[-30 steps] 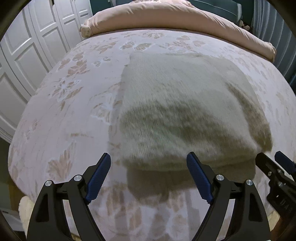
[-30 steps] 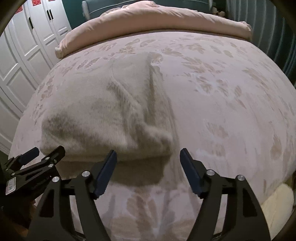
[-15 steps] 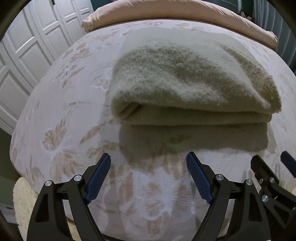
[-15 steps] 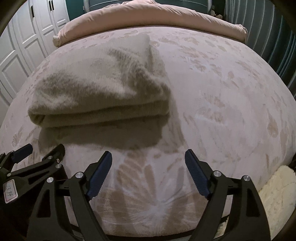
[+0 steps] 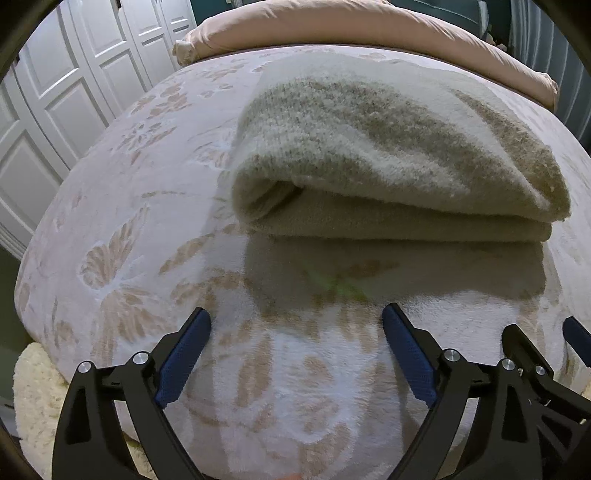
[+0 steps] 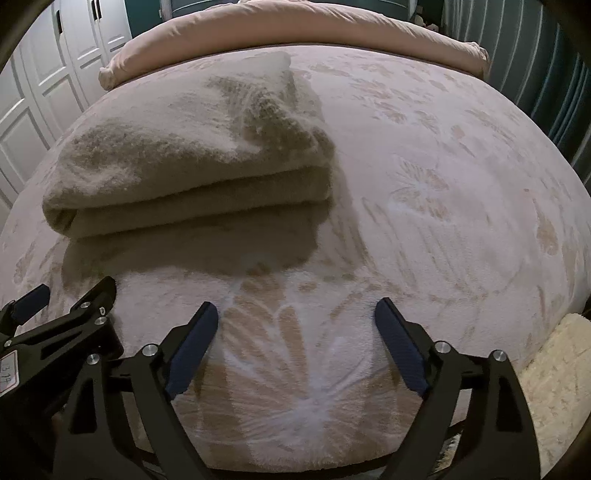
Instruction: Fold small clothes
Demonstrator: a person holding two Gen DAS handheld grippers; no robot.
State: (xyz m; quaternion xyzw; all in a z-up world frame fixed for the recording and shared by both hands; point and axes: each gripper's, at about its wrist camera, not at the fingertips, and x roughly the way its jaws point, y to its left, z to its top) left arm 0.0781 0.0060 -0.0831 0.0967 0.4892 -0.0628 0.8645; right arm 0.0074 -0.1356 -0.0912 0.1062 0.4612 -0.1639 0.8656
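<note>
My left claw (image 5: 295, 332) and right claw (image 6: 295, 325) gape empty; the beige knit garment (image 5: 388, 158) lies folded thick at 12 o'clock on the bedspread (image 5: 129, 221).

Both grippers open, holding nothing.

The left gripper (image 5: 296, 325) and the right gripper (image 6: 296, 317) are side by side, each with its blue-padded fingers (image 5: 184, 356) spread wide apart and pointing forward, low.

A folded beige knit (image 5: 388, 155) and pink duvet (image 5: 332, 33) lie on the floral bed (image 5: 122, 229).
</note>
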